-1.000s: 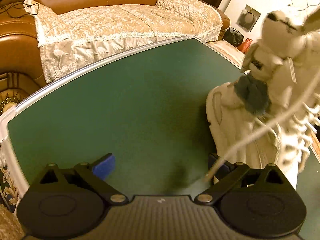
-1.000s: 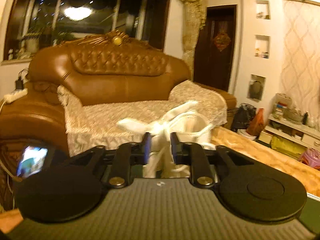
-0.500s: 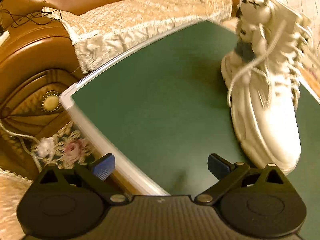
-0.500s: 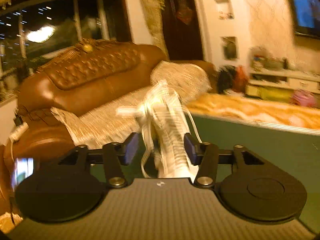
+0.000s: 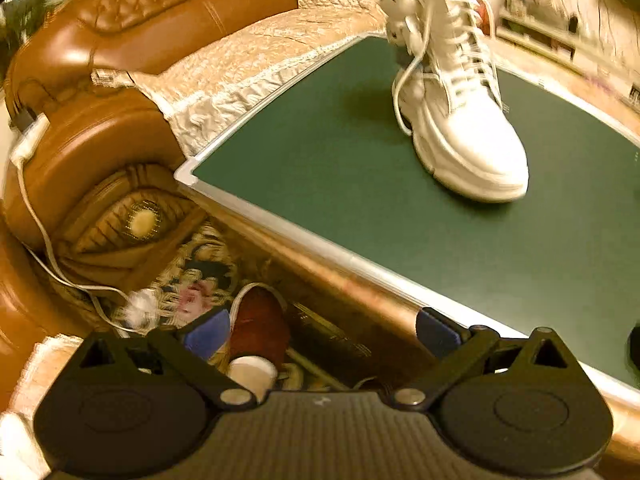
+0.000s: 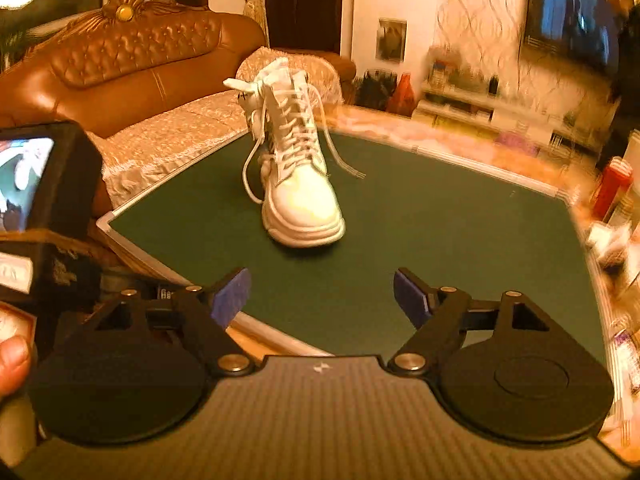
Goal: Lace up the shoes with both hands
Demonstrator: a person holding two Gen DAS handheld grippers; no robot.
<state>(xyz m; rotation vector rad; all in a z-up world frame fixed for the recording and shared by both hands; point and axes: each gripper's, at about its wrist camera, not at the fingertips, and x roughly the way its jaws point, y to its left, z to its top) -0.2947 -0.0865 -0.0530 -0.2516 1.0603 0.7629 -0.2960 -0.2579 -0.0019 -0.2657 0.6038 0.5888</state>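
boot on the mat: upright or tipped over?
Upright. The white boot stands on its sole on the green mat, shaft vertical, loose lace ends hanging down both sides.

No word, brand or number can be read in either view — blur smears the shelves and wall pictures. The only mark is a small pale emblem on each gripper body (image 6: 320, 367), too tiny to make out — no letters show.

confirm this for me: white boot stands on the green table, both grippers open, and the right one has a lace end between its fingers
Not quite. The right gripper holds nothing: its jaws have just been opening and are empty in the right wrist view. The boot does stand on the green table, and the left gripper is open.
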